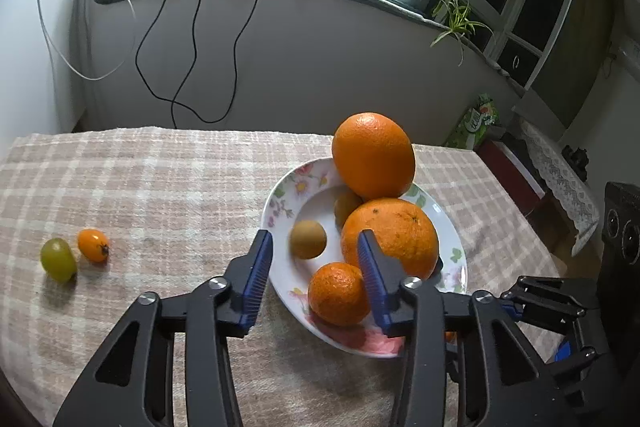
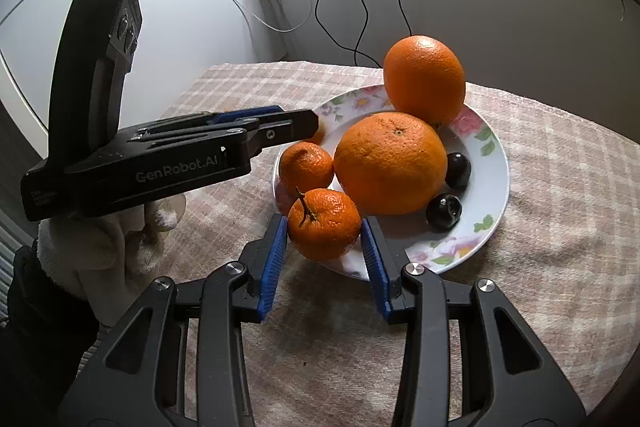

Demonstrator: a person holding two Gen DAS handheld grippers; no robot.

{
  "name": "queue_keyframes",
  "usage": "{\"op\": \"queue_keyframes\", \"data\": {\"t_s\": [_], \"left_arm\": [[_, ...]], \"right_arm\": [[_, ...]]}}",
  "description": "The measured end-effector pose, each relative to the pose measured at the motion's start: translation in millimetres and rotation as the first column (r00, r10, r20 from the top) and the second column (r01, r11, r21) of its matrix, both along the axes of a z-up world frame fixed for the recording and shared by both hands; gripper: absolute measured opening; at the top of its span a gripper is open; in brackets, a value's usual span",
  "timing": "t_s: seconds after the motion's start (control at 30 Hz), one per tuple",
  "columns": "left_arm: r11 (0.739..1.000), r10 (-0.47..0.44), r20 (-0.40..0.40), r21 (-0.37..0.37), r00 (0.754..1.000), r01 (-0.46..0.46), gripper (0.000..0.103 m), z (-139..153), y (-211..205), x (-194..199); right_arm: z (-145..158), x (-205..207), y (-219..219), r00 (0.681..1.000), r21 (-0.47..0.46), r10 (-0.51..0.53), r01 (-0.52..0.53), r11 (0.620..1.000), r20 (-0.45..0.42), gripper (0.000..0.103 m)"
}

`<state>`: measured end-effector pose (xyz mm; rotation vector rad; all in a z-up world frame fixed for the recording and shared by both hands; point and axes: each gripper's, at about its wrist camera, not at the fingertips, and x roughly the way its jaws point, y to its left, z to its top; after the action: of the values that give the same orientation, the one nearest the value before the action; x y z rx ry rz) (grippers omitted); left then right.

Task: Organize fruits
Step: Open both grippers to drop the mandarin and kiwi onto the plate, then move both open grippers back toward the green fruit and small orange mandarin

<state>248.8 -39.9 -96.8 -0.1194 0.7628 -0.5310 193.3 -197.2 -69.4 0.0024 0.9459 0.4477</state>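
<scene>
The right gripper (image 2: pixel 324 227) fingers clasp a stemmed mandarin (image 2: pixel 324 225) at the floral plate's (image 2: pixel 498 187) near rim, the left gripper (image 1: pixel 314 247) fingers stand open, empty, over the plate's left rim, and a green grape (image 1: pixel 58 259) and orange tomato (image 1: pixel 93 245) lie toward the desk's (image 1: pixel 160 179) left edge.

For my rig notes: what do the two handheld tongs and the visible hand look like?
Both tongs, left and right, are black linkage frames with silver pivot screws and ribbed blue pads. The right wrist view shows the left tongs from the side, with "GenRobot.AI" lettering and a tall black handle. The hand under it wears a fuzzy cream glove.
</scene>
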Motion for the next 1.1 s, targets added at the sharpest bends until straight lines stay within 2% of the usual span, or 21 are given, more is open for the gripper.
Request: {"op": "queue_keyframes", "data": {"t_s": [0.07, 0.13, 0.2, 0.33, 0.43, 0.5, 0.77, 0.9, 1.1], "left_arm": [[1.0, 0.003, -0.003, -0.003, 1.0, -0.003, 0.044, 0, 1, 1], [1.0, 0.007, -0.007, -0.004, 1.0, -0.007, 0.045, -1, 2, 1], [1.0, 0.011, -0.009, -0.005, 1.0, -0.011, 0.045, -1, 3, 1], [1.0, 0.014, -0.013, -0.009, 1.0, -0.014, 0.046, -2, 5, 1], [1.0, 0.018, -0.012, -0.01, 1.0, -0.018, 0.053, -2, 6, 0], [1.0, 0.019, -0.013, -0.011, 1.0, -0.019, 0.054, -1, 7, 0], [0.999, 0.051, -0.009, -0.016, 0.999, -0.051, 0.071, 4, 14, -5], [0.998, 0.065, -0.002, -0.02, 0.998, -0.065, 0.072, 7, 22, -7], [0.996, 0.091, 0.008, -0.023, 0.996, -0.091, 0.072, 9, 41, -11]], "right_arm": [[0, 0, 1, 1.0, -0.005, 0.0, 0.0, 1.0, -0.001, 0.042], [2, 0, 0, 1.0, -0.001, -0.003, 0.003, 1.0, 0.009, 0.061], [5, -1, -1, 1.0, 0.002, -0.01, 0.01, 1.0, 0.03, 0.066], [9, -1, -3, 0.999, 0.008, -0.01, 0.01, 1.0, 0.043, 0.067], [12, -2, -4, 0.998, 0.01, -0.013, 0.012, 1.0, 0.054, 0.073], [12, -4, -5, 0.998, 0.012, -0.015, 0.014, 1.0, 0.059, 0.075], [19, -9, -5, 0.996, 0.009, -0.016, 0.015, 1.0, 0.085, 0.082], [27, -15, -2, 0.994, 0.004, -0.008, 0.007, 1.0, 0.108, 0.09], [36, -21, 13, 0.99, -0.032, 0.028, -0.023, 0.999, 0.142, 0.094]]}}
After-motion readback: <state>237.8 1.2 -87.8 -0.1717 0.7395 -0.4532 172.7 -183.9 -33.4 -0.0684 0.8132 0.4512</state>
